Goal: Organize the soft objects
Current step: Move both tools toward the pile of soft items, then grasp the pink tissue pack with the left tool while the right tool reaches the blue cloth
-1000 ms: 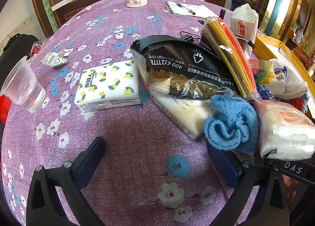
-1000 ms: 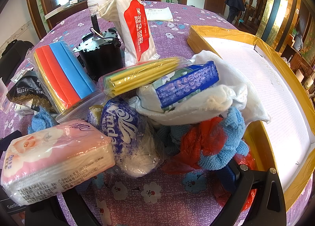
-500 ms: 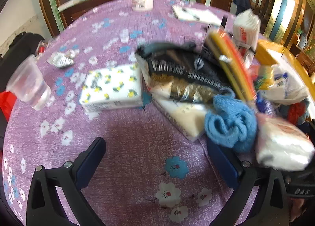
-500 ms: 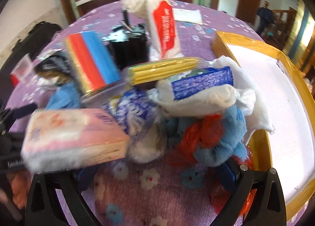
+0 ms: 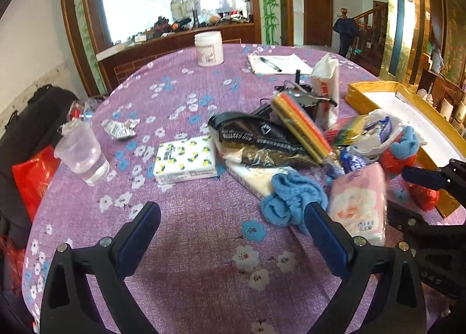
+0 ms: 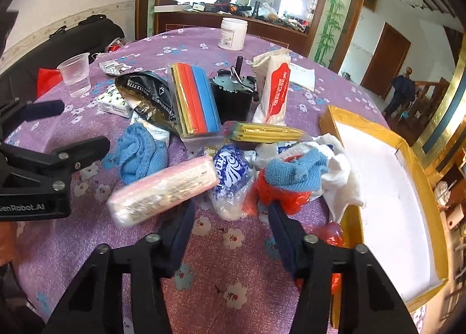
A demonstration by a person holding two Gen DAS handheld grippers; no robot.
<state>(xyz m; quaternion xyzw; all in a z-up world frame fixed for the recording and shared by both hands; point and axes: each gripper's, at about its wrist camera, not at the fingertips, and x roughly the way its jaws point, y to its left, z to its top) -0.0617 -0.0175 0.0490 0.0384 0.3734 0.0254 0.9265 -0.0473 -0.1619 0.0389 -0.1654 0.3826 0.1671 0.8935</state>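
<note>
Pink tissue pack (image 6: 163,188) just left of right tongs (image 6: 230,211) — both tongs agape, empty.

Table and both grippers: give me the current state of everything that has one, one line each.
left gripper: open, empty, above the cloth
right gripper: open, nothing clamped
pink tissue pack: sealed, tilted, beside the right gripper's left finger
gold-edged box: open, empty
plastic cup: upright, part full of clear liquid
white jar: upright, lid on
blue towel: crumpled
lemon-print tissue pack: sealed, lying flat

I see a fluffy blue cloth (image 5: 292,198), a glossy plastic-wrapped pink tissue pack (image 6: 163,188), and a matt printed tablecloth (image 5: 204,246).
</note>
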